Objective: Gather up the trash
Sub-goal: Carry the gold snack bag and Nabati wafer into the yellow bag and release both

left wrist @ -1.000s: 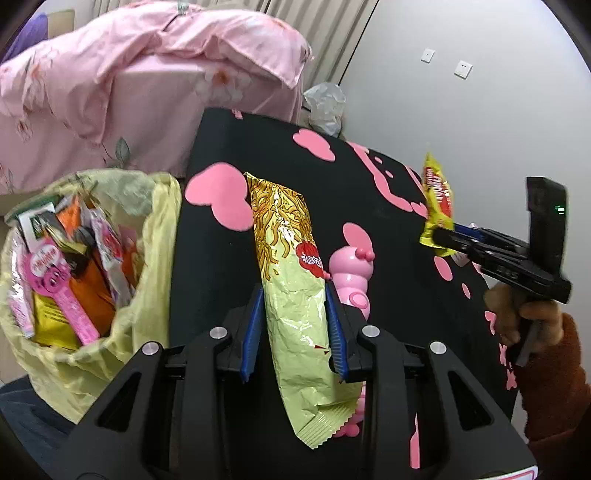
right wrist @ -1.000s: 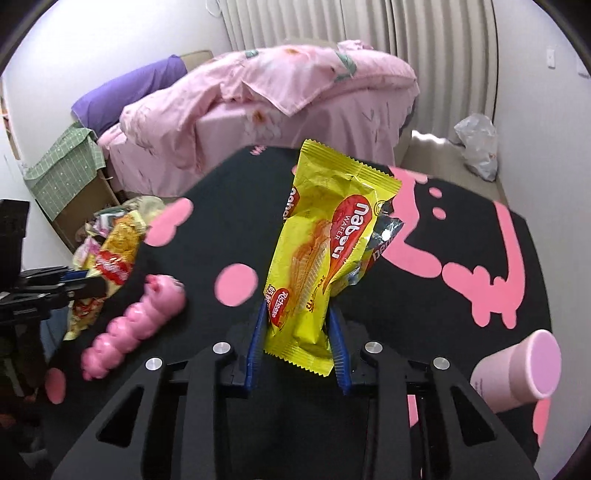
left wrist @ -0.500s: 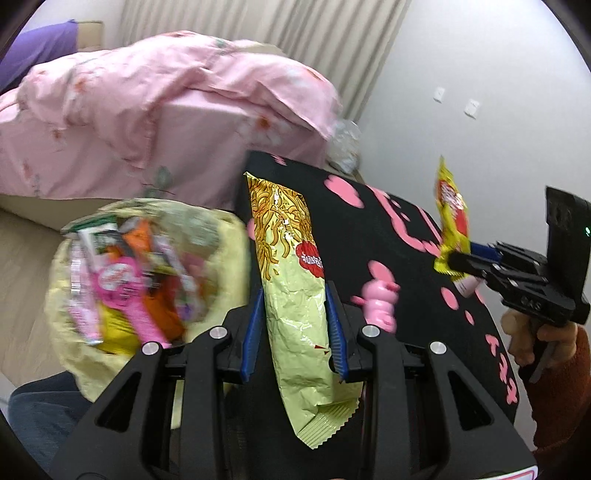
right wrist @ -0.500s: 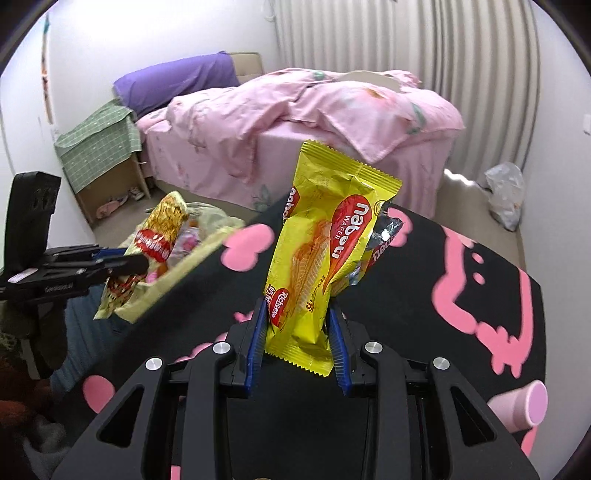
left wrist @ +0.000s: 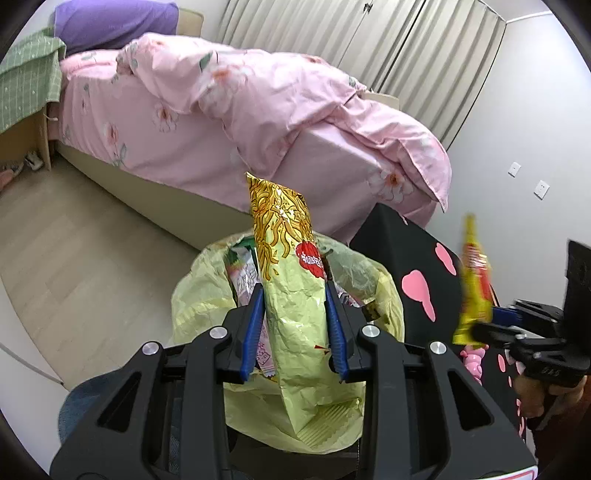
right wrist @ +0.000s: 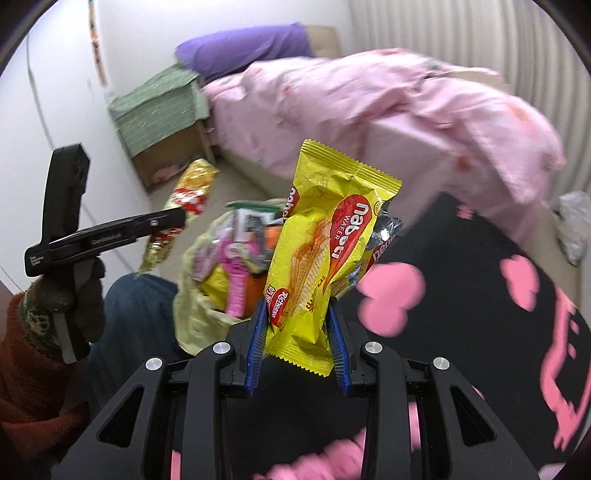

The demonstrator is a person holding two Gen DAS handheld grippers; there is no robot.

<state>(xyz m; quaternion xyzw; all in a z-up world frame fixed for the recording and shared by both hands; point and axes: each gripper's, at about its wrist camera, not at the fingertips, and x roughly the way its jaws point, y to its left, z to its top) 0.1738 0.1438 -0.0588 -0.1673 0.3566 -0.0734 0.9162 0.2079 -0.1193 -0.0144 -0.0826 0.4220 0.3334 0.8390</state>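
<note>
- The left tool (left wrist: 295, 328) has its blue pads pressed against the sides of a long green-and-gold noodle snack wrapper (left wrist: 291, 291), which stands upright between them.
- Directly beyond it sits a pale yellow trash bag (left wrist: 199, 295), open at the top and stuffed with wrappers; the noodle wrapper hangs over its mouth.
- The right tool (right wrist: 297, 339) is clamped on a yellow Nabati wafer wrapper (right wrist: 325, 251), torn open with silver foil showing at its right edge.
- In the right wrist view the same bag (right wrist: 192, 310) lies left of the wafer wrapper, beside the person's blue-jeaned leg (right wrist: 136, 314).
- The black surface (left wrist: 391, 251) with pink blotches begins just right of the bag; a pink toy (left wrist: 472, 360) rests on it near the right tool.
- Farther off, a bed (left wrist: 229, 122) under a rumpled pink floral duvet fills the far side, with a purple pillow (left wrist: 114, 20) at its head.
- A green checked cloth (right wrist: 159, 99) covers a wooden nightstand at far left.
- Pale wood floor (left wrist: 85, 251) runs between bed and bag; pleated curtains (left wrist: 424, 51) hang behind.
</note>
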